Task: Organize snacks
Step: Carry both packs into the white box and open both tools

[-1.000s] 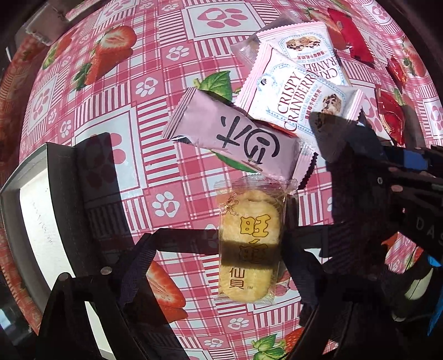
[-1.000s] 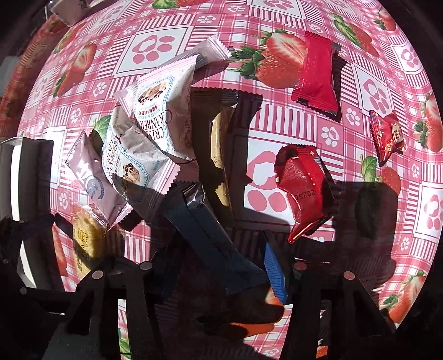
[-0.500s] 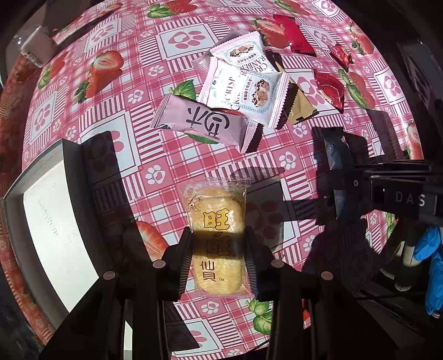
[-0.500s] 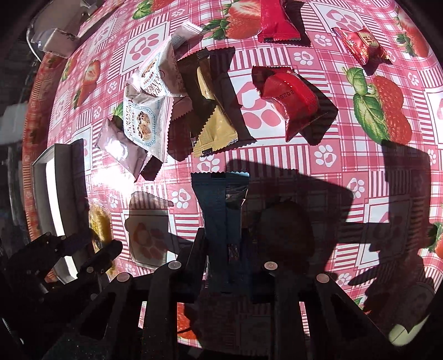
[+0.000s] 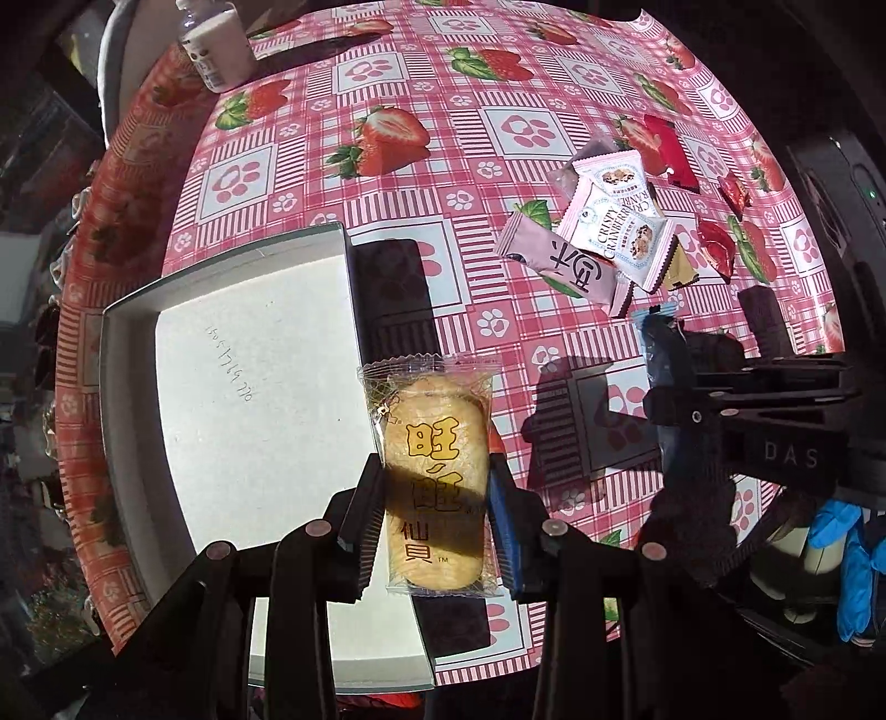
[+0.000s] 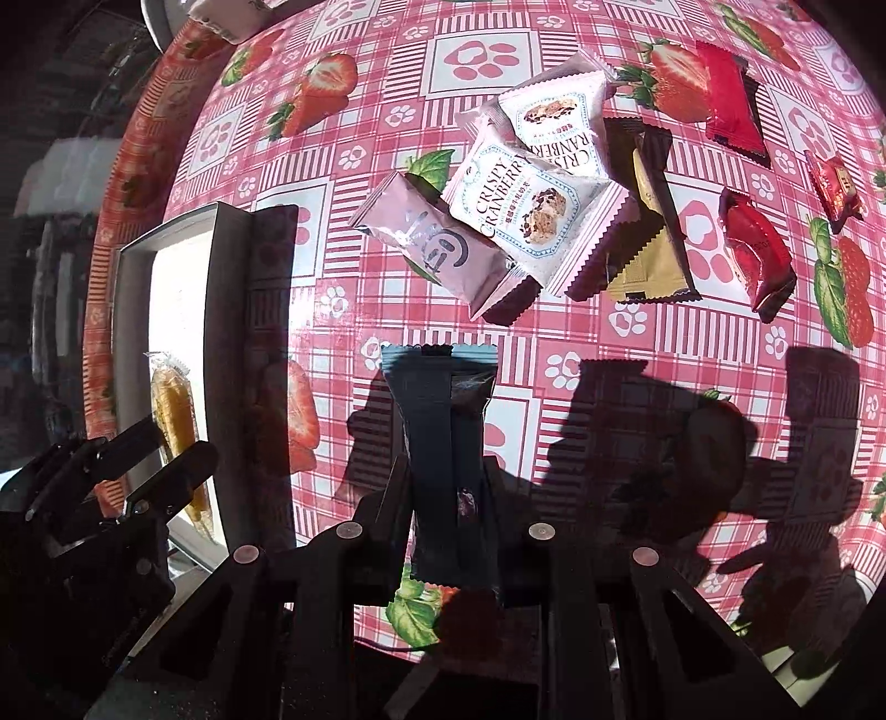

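Note:
My left gripper (image 5: 434, 487) is shut on a clear-wrapped yellow rice cracker (image 5: 434, 443) and holds it above the right edge of a white shallow box (image 5: 249, 343). My right gripper (image 6: 446, 493) is shut on a dark blue snack packet (image 6: 440, 421), held above the tablecloth; it also shows in the left wrist view (image 5: 662, 354). On the table lie a pink packet (image 6: 443, 249), two white cranberry packets (image 6: 526, 210), a gold packet (image 6: 650, 266) and red wrapped snacks (image 6: 756, 255). The left gripper and cracker (image 6: 177, 426) show over the box (image 6: 221, 354) in the right wrist view.
A pink strawberry-print cloth (image 5: 470, 122) covers the round table. A small white bottle (image 5: 213, 50) stands at the far edge. More red packets (image 6: 728, 105) lie at the far right. A blue-gloved hand (image 5: 855, 559) shows at the right.
Both grippers have lifted their snacks and drawn back from the pile. The left one has carried the cracker left, to above the box edge.

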`<state>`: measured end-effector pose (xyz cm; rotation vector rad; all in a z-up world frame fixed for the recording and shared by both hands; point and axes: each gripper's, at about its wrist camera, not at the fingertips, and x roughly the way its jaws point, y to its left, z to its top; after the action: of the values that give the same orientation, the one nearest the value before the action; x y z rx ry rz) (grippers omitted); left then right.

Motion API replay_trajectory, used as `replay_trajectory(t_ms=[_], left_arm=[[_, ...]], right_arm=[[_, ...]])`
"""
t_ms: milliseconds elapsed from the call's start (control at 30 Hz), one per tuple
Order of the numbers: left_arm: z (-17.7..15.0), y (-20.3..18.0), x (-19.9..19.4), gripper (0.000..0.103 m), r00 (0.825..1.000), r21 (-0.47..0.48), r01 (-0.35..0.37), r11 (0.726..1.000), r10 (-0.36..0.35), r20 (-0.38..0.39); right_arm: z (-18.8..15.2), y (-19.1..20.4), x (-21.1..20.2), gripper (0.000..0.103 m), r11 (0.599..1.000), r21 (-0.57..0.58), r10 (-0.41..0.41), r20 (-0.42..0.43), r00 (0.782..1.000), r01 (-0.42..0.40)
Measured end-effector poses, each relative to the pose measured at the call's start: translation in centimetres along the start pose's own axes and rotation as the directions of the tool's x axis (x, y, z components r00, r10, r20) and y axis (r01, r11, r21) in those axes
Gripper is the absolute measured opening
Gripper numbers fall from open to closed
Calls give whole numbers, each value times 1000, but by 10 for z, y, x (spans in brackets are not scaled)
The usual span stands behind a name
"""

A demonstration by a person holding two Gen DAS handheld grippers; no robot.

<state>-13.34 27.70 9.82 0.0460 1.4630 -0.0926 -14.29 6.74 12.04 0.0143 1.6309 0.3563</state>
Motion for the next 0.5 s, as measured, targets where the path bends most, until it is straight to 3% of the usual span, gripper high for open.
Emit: replay_trajectory(t_ms=[200, 300, 500], left_arm=[[-13, 68, -11, 39, 998, -94, -52, 994, 56, 31], [-17, 96, -5, 39, 995, -138, -99, 985, 103, 20], [-29, 136, 6, 39, 992, -217, -124, 968, 123, -15]], right_arm=[[11, 63, 9, 24, 992, -128, 11, -3, 1000, -11], [7, 80, 15, 25, 983, -184, 18, -12, 1000, -20], [11, 126, 24, 25, 964, -262, 30, -36, 999, -38]])
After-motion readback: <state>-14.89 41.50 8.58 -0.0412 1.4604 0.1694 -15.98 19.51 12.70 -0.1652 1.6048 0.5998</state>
